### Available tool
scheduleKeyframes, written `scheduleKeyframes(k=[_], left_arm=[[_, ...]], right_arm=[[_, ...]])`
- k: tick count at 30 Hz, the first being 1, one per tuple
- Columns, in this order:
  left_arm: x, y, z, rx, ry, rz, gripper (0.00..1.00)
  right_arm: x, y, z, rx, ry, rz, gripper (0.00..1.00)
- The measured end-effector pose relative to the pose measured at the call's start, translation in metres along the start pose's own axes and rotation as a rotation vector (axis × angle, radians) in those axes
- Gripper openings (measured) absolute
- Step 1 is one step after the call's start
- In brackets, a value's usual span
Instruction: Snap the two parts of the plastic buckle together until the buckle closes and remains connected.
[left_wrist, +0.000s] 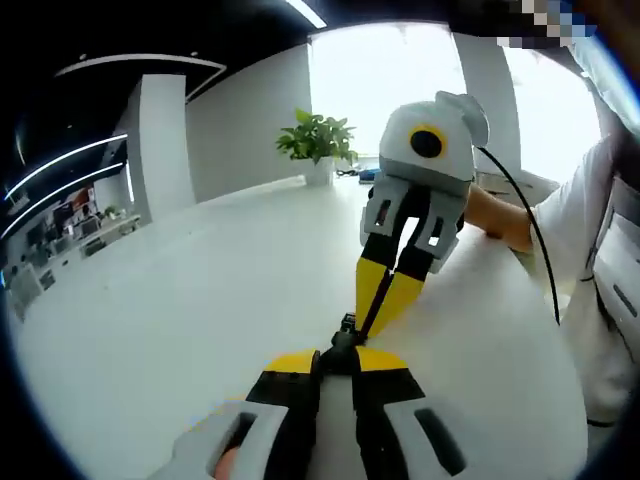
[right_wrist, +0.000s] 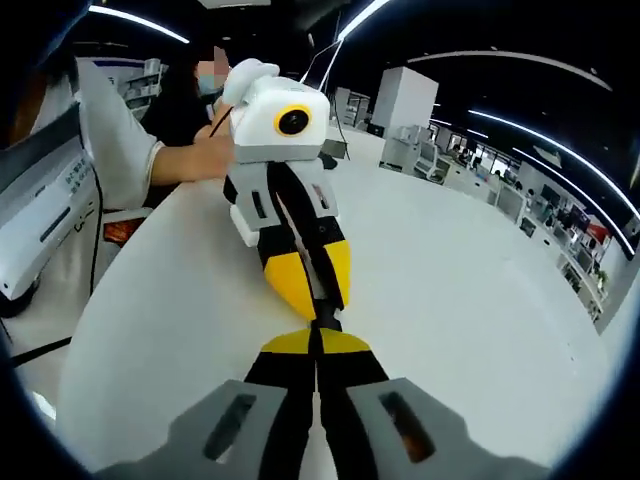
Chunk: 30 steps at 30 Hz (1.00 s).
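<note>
1. Both grippers meet tip to tip over the white table (left_wrist: 160, 330), with the buckle (left_wrist: 345, 335) pinched between them – a small dark piece right at the meeting point, just above the tabletop.
2. Left gripper (left_wrist: 335, 362): jaws together, clamped on the near end of the buckle. Right gripper (left_wrist: 385, 295) comes in from beyond the buckle, jaws also closed down to a narrow slit on the far end.
3. In the right gripper view the roles flip: right gripper (right_wrist: 316, 345) is at the bottom, left gripper (right_wrist: 308, 290) comes down from above the buckle (right_wrist: 322, 322). Jaw states match point 2.
4. Risk: the yellow tips cover nearly all of the buckle, so latch state is hard to read – it's probably not fully seated, but I can't tell. Letting go early would leave the two halves loose.
5. Risk: if the two grippers push off-axis, the prongs miss the socket and a half twists out of the grip onto the table.
6. Risk: a narrow tip grip on small plastic means a hard push could slip a half sideways.
7. View differences: the left gripper view shows a potted plant (left_wrist: 318, 140) well beyond the buckle and the person's sleeve (left_wrist: 585, 215) beside it. The right gripper view shows the person's hand (right_wrist: 205, 155) behind the left gripper, and open office space beyond the table.
</note>
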<state>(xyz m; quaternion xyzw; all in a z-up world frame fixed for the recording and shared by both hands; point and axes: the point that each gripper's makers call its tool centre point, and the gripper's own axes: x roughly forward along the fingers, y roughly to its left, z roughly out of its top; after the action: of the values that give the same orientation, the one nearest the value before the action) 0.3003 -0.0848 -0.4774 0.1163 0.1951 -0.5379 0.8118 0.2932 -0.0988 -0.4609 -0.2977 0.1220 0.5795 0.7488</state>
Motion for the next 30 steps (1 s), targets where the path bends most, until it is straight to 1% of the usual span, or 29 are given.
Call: scheduleKeyframes(k=[1,2,3,4,5,6,8,10,12,17,22,26,28,30], left_arm=[[-0.001,0.0,0.0,-0.001,0.003,-0.015,0.1],[-0.003,0.001,0.0,-0.007,0.005,-0.02,0.11],[-0.003,0.002,-0.001,-0.01,-0.001,-0.023,0.11],[-0.002,0.002,-0.001,-0.022,-0.011,-0.024,0.11],[-0.002,0.003,-0.001,-0.027,-0.015,-0.026,0.11],[-0.002,0.003,-0.001,-0.031,-0.016,-0.026,0.11],[-0.001,0.003,0.0,-0.029,-0.018,-0.024,0.11],[-0.001,0.004,0.0,-0.025,-0.02,-0.021,0.12],[0.0,0.005,0.0,-0.026,-0.022,-0.022,0.12],[-0.001,0.003,0.0,-0.006,-0.017,-0.03,0.19],[-0.001,0.005,-0.001,-0.012,-0.018,-0.033,0.2],[-0.002,0.004,-0.003,-0.025,-0.024,-0.051,0.19],[-0.002,0.004,-0.003,-0.028,-0.028,-0.054,0.18],[-0.002,0.004,-0.003,-0.028,-0.032,-0.057,0.13]], right_arm=[[-0.001,-0.002,0.005,0.028,-0.065,-0.012,0.01],[-0.001,-0.003,0.004,0.034,-0.072,-0.014,0.03],[-0.005,-0.007,0.005,0.086,-0.097,-0.02,0.07],[-0.006,-0.007,0.006,0.115,-0.115,0.01,0.14],[-0.008,-0.007,0.005,0.147,-0.124,0.03,0.23],[-0.011,-0.008,0.0,0.174,-0.112,0.048,0.25],[-0.013,-0.01,-0.004,0.16,-0.108,0.045,0.21],[-0.011,-0.009,-0.009,0.173,-0.103,0.048,0.21],[-0.009,-0.005,-0.013,0.183,-0.085,0.067,0.21],[-0.009,-0.003,-0.015,0.193,-0.083,0.082,0.22],[-0.009,-0.003,-0.018,0.196,-0.074,0.086,0.21],[-0.008,0.001,-0.019,0.2,-0.067,0.096,0.2],[-0.008,0.002,-0.02,0.2,-0.068,0.094,0.19],[-0.008,0.001,-0.021,0.203,-0.067,0.091,0.16]])
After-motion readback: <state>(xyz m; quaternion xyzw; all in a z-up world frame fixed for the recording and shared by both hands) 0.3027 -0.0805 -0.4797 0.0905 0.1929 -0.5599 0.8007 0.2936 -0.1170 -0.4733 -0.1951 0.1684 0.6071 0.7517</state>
